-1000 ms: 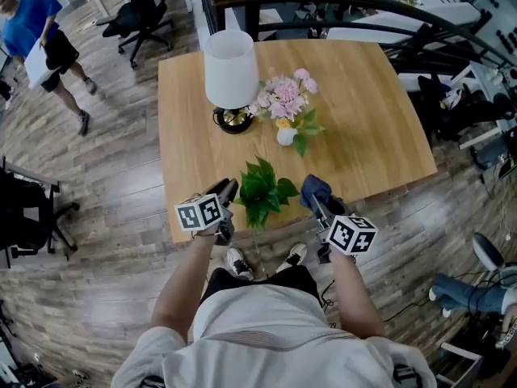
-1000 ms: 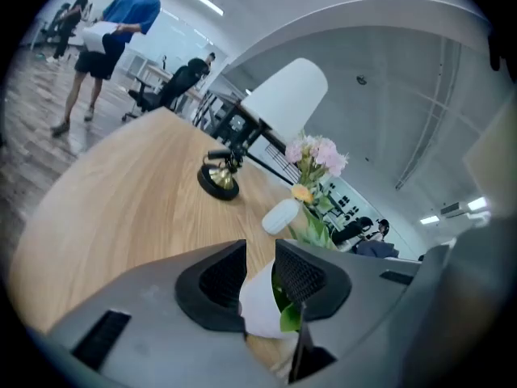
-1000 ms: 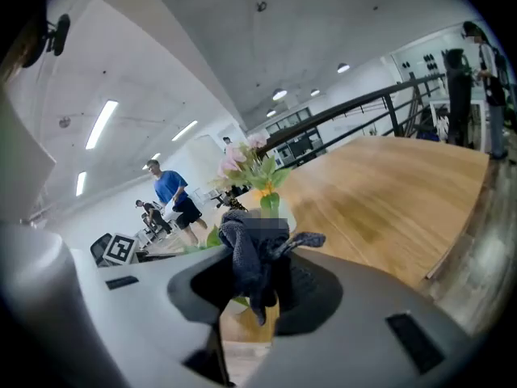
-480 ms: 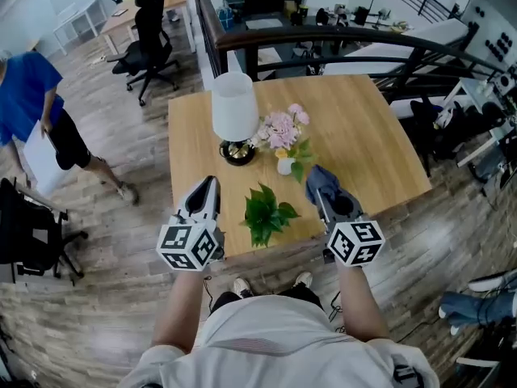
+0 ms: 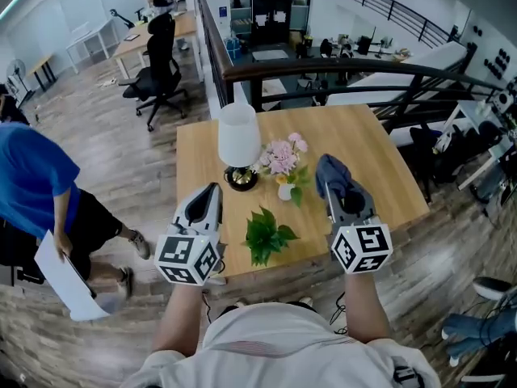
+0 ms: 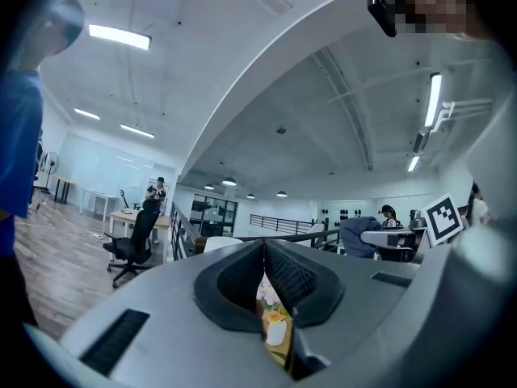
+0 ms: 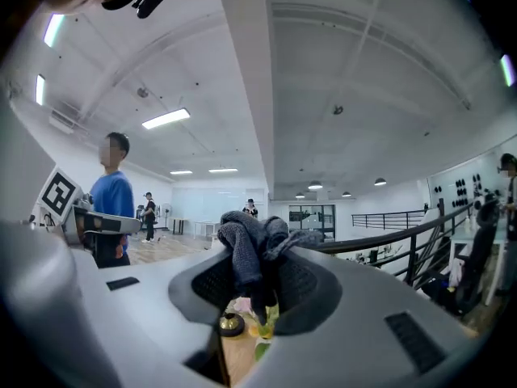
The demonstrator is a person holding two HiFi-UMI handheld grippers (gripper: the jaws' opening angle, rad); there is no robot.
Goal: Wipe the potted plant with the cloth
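Sitting by the near edge of the wooden table (image 5: 380, 136), the potted plant (image 5: 266, 234) spreads broad green leaves with nothing touching it. To the plant's right, the right gripper (image 5: 335, 183) (image 7: 257, 273) has its jaws clamped on the dark grey cloth (image 5: 333, 172) (image 7: 250, 245), which bunches up over the jaw tips and hangs a little between them. To the plant's left, the left gripper (image 5: 210, 192) (image 6: 264, 250) is held clear of the leaves; its jaws meet at the tips, leaving only a thin slit lower down, and they hold nothing. Just beyond the plant stands a small white vase of pink flowers (image 5: 283, 162), and beyond the plant to its left, close beside the flowers, a lamp with a white shade (image 5: 239, 136) on a dark round base. Farther behind the plant a dark curved railing (image 5: 323, 67) runs past the table's far edge. Well off to the plant's left, on the wood floor, a person in a blue shirt (image 5: 32, 192) holds a white sheet (image 5: 69, 285), and a black office chair (image 5: 157, 79) stands farther back.
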